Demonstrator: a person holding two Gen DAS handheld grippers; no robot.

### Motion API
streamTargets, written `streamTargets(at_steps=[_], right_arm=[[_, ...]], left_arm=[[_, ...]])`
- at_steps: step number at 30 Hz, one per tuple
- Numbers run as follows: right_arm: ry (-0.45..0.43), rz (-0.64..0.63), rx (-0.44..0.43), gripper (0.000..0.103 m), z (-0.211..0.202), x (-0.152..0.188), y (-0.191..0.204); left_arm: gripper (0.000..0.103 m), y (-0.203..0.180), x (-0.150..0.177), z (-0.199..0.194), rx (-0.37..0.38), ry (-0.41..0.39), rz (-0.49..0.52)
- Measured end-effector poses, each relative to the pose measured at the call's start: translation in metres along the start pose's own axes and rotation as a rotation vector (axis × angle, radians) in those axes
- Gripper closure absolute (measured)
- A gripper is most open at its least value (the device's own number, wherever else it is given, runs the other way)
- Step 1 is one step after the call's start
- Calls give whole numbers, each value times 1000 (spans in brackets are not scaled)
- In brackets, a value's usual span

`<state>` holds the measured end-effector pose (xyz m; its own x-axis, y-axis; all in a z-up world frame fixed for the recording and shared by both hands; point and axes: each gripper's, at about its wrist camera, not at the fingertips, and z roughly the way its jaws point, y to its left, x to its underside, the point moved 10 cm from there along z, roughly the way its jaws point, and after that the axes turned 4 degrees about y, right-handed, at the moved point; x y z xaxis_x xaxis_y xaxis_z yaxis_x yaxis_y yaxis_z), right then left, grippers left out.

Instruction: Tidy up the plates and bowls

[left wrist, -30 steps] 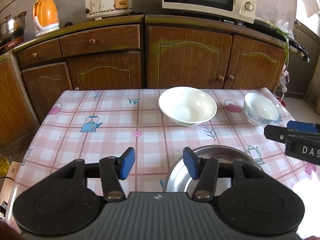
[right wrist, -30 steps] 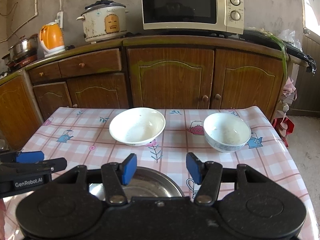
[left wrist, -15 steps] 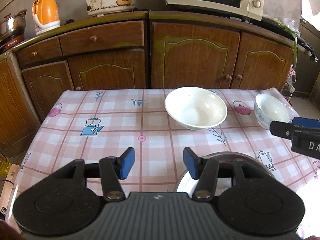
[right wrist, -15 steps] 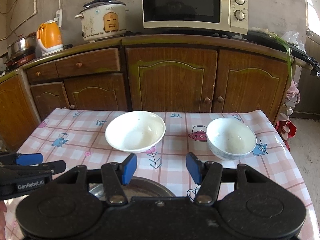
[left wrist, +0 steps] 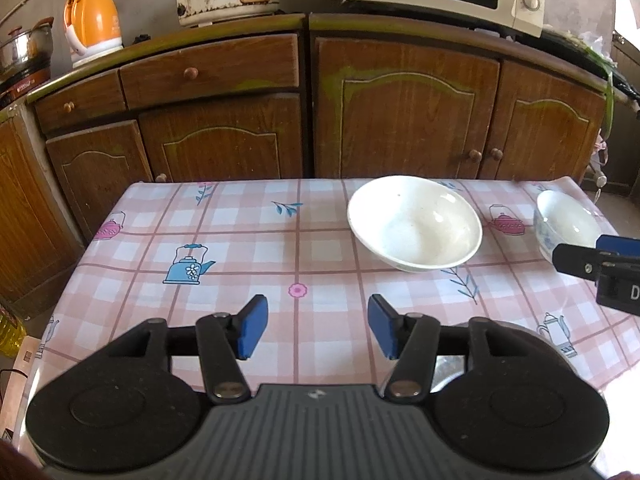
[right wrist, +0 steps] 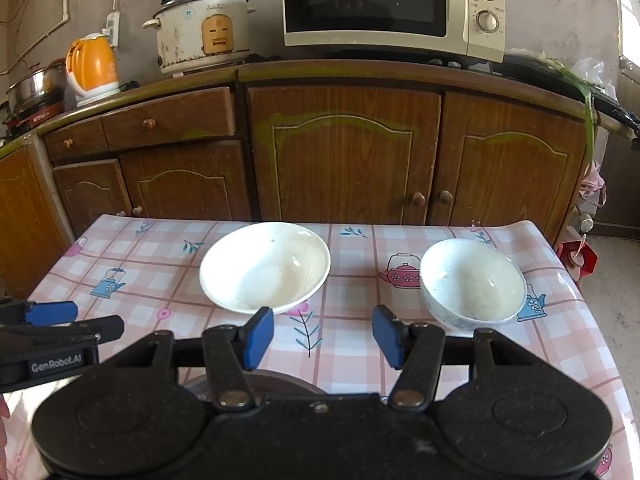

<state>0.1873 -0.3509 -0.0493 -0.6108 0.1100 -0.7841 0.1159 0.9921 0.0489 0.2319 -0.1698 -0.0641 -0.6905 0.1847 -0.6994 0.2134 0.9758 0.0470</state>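
Presently both the left gripper point(left wrist: 314, 326) and right gripper point(right wrist: 323, 336) are held wide apart, empty, above the table point(left wrist: 240, 248); the wide white bowl point(right wrist: 265, 267) and small bowl point(right wrist: 472, 283) are set apart.

Wooden cabinets point(right wrist: 344, 148) behind checkered tablecloth point(left wrist: 240, 248). On the cabinets: microwave point(right wrist: 392, 4) right, rice cooker point(right wrist: 200, 34) centre-left, orange kettle point(right wrist: 94, 66) further left, steel pot point(right wrist: 36, 86) far left.
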Motion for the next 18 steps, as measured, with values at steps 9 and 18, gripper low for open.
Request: streamTargets(at_steps=[9,18], right_arm=[[13,3,10,36,21,-7,-4],[26,-4,14,36,47,-18,-7]], left_arm=[[46,3,-12,19,-11,4,-2],[46,5,-25,41,-27,-1,22]])
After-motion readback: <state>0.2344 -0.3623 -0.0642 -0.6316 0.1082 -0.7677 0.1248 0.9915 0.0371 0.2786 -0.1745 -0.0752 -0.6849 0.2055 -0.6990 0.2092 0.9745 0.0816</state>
